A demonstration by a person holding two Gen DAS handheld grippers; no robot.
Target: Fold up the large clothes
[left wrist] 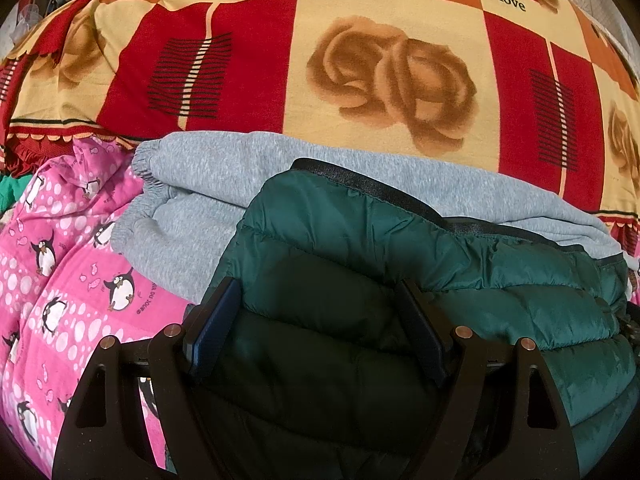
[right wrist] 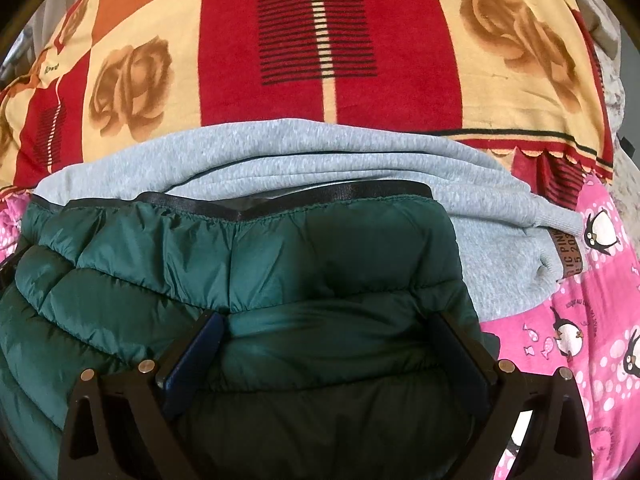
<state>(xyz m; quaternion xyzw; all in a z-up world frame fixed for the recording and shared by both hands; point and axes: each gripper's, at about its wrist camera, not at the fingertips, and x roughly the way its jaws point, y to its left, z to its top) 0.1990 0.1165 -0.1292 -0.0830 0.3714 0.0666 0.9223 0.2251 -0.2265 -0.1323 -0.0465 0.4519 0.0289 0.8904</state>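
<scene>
A folded dark green puffer jacket point(left wrist: 440, 248) point(right wrist: 280, 248) lies on top of a folded grey sweat garment point(left wrist: 240, 168) point(right wrist: 320, 148). My left gripper point(left wrist: 318, 292) sits at the jacket's left edge with its jaws wide around a thick roll of the padding. Its pads press into the fabric. My right gripper point(right wrist: 328, 320) stands over the jacket's right part with its jaws spread wide. Padding bulges between its fingers, but the pads do not squeeze it. The jacket's black elastic hem point(right wrist: 280, 194) faces away from me.
Under the clothes lies a pink quilt with penguins point(left wrist: 60, 260) point(right wrist: 580, 320). Beyond them spreads a red, orange and cream blanket with roses point(left wrist: 360, 60) point(right wrist: 400, 60). A brown label point(right wrist: 568, 256) shows on the grey garment's cuff.
</scene>
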